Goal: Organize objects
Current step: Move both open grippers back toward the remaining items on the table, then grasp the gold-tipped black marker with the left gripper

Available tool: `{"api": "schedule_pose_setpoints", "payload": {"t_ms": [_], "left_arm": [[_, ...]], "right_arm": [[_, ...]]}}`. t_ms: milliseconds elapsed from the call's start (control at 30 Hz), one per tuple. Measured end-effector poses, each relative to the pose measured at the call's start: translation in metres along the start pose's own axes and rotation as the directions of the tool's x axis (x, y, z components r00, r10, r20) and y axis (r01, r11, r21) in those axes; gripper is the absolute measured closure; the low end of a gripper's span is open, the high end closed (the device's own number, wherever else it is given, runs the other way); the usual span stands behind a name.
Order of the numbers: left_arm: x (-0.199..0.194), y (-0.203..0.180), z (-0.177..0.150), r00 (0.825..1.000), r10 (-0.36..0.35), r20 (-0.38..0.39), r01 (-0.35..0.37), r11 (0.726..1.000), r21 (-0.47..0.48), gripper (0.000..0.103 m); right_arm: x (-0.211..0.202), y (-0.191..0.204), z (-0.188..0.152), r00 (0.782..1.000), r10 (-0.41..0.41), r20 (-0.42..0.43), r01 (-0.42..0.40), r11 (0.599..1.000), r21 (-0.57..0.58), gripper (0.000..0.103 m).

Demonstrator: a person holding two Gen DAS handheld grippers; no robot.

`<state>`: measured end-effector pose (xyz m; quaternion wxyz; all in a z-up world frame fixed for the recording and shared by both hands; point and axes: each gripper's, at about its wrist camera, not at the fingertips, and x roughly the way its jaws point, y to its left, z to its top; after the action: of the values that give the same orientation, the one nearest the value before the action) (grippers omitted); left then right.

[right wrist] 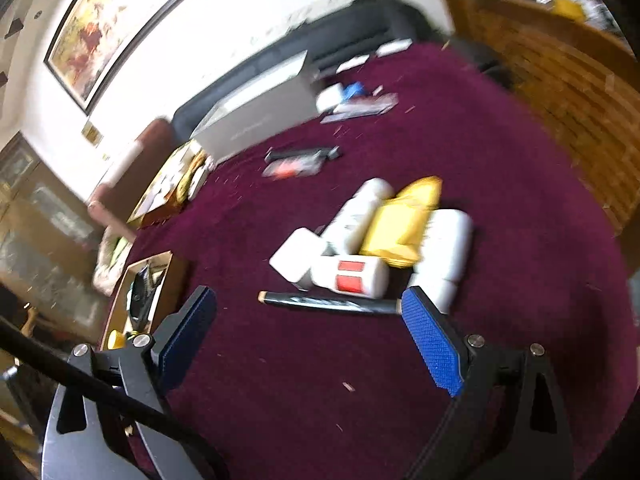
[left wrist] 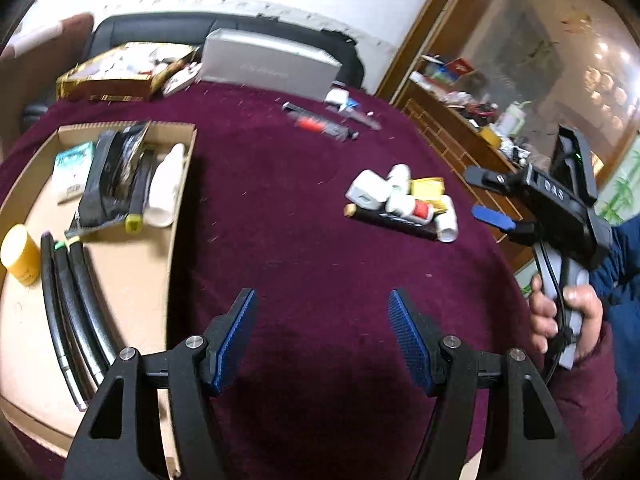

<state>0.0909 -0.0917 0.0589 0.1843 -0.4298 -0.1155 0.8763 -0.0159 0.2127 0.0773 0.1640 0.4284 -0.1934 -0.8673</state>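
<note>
Plush maroon cloth [right wrist: 480,152], ribbed blue claw [right wrist: 308,304] spread

Wide stretch of bare maroon velvet-covered counter [left wrist: 280,208] open between the shallow cardboard tray [left wrist: 182,184] at left and the heap of white bottles and yellow packets [left wrist: 404,200] at right. Tray floor crowded: black pouch [left wrist: 112,176], white bottle [left wrist: 166,188], three black tubes [left wrist: 72,300], yellow jar [left wrist: 18,254]. Bare patch near the tray's front corner. Long black pen [right wrist: 328,304] lying across the near side of the heap. Silver rectangular box [left wrist: 268,64] and scattered red-and-black tools [left wrist: 320,124] blocking the far edge. Right hand-held gripper [left wrist: 492,218] hanging beside the heap, jaws spread.
</note>
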Motion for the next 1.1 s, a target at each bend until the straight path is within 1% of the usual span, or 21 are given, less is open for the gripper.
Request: {"api": "schedule_pose_setpoints", "payload": {"t_ms": [133,167,200,300,333,367,400,433,467,533,567,667,700,733,800,867,900,967,1033,1067,1100], "left_arm": [[0.002,0.009,0.002,1.000,0.018,-0.006,-0.018,1.000,-0.016,0.042],[0.001,0.010,0.002,1.000,0.019,-0.005,-0.019,1.000,-0.018,0.042],[0.000,0.011,0.002,1.000,0.018,-0.001,-0.018,1.000,-0.019,0.042],[0.002,0.012,0.002,1.000,0.022,0.001,-0.022,1.000,-0.020,0.042],[0.004,0.012,0.002,1.000,0.020,-0.006,-0.020,1.000,-0.022,0.042],[0.006,0.011,0.000,1.000,0.016,-0.014,-0.017,1.000,-0.022,0.042],[0.006,0.010,-0.002,1.000,0.014,-0.022,-0.014,1.000,-0.020,0.042],[0.006,0.009,-0.003,1.000,0.013,-0.024,-0.014,1.000,-0.018,0.042],[0.005,0.008,-0.004,1.000,0.015,-0.024,-0.015,1.000,-0.017,0.042],[0.004,0.006,-0.004,0.999,0.024,-0.023,-0.024,1.000,-0.012,0.042],[0.002,0.004,-0.004,0.999,0.024,-0.023,-0.024,1.000,-0.011,0.042],[0.006,-0.007,0.000,0.999,0.021,-0.036,-0.021,1.000,0.014,0.042],[0.011,-0.016,0.001,0.999,0.021,-0.045,-0.020,0.999,0.040,0.042],[0.015,-0.021,0.003,0.999,0.021,-0.049,-0.019,0.998,0.055,0.042],[0.030,-0.038,0.006,0.998,0.035,-0.060,-0.029,0.995,0.094,0.042],[0.042,-0.051,0.011,0.997,0.042,-0.059,-0.034,0.990,0.133,0.042],[0.052,-0.059,0.014,0.997,0.059,-0.052,-0.050,0.985,0.167,0.042],[0.072,-0.070,0.021,0.992,0.124,-0.037,-0.113,0.966,0.232,0.042],[0.096,-0.075,0.026,0.978,0.208,-0.029,-0.193,0.943,0.269,0.042],[0.111,-0.074,0.028,0.969,0.241,-0.050,-0.219,0.937,0.271,0.042],[0.120,-0.072,0.029,0.965,0.253,-0.071,-0.226,0.937,0.267,0.042]], "right_arm": [[0.041,-0.006,0.012,0.995,0.028,-0.097,-0.025,0.999,0.039,0.009],[0.047,-0.011,0.011,0.993,0.003,-0.117,0.005,0.998,0.065,0.009],[0.050,-0.015,0.010,0.993,-0.006,-0.122,0.016,0.997,0.078,0.009],[0.061,-0.025,0.002,0.986,0.037,-0.161,-0.018,0.993,0.118,0.008],[0.060,-0.026,0.000,0.988,0.044,-0.145,-0.028,0.993,0.115,0.008],[0.065,-0.025,-0.004,0.983,0.059,-0.175,-0.038,0.992,0.123,0.008],[0.073,-0.024,-0.012,0.966,0.126,-0.225,-0.093,0.984,0.153,0.007],[0.071,-0.019,-0.016,0.965,0.145,-0.217,-0.116,0.983,0.144,0.007],[0.071,-0.013,-0.021,0.955,0.181,-0.235,-0.151,0.979,0.139,0.007],[0.072,-0.003,-0.032,0.902,0.318,-0.290,-0.280,0.946,0.166,0.007],[0.065,0.002,-0.037,0.900,0.332,-0.281,-0.299,0.941,0.155,0.007],[0.033,0.002,-0.040,0.954,0.235,-0.187,-0.225,0.972,0.074,0.007],[0.021,-0.003,-0.041,0.968,0.207,-0.145,-0.200,0.978,0.065,0.007],[0.011,-0.009,-0.041,0.976,0.187,-0.112,-0.180,0.981,0.069,0.007],[-0.004,-0.025,-0.044,0.987,0.153,-0.055,-0.147,0.985,0.094,0.007],[-0.009,-0.037,-0.043,0.991,0.133,-0.026,-0.129,0.986,0.110,0.007],[-0.012,-0.045,-0.044,0.993,0.121,-0.012,-0.119,0.985,0.123,0.007],[-0.015,-0.059,-0.043,0.994,0.107,0.013,-0.107,0.984,0.144,0.007],[-0.019,-0.069,-0.041,0.995,0.099,0.024,-0.101,0.983,0.156,0.007],[-0.020,-0.075,-0.039,0.995,0.098,0.030,-0.102,0.982,0.158,0.007],[-0.019,-0.074,-0.035,0.995,0.099,0.030,-0.102,0.982,0.157,0.007]]}}
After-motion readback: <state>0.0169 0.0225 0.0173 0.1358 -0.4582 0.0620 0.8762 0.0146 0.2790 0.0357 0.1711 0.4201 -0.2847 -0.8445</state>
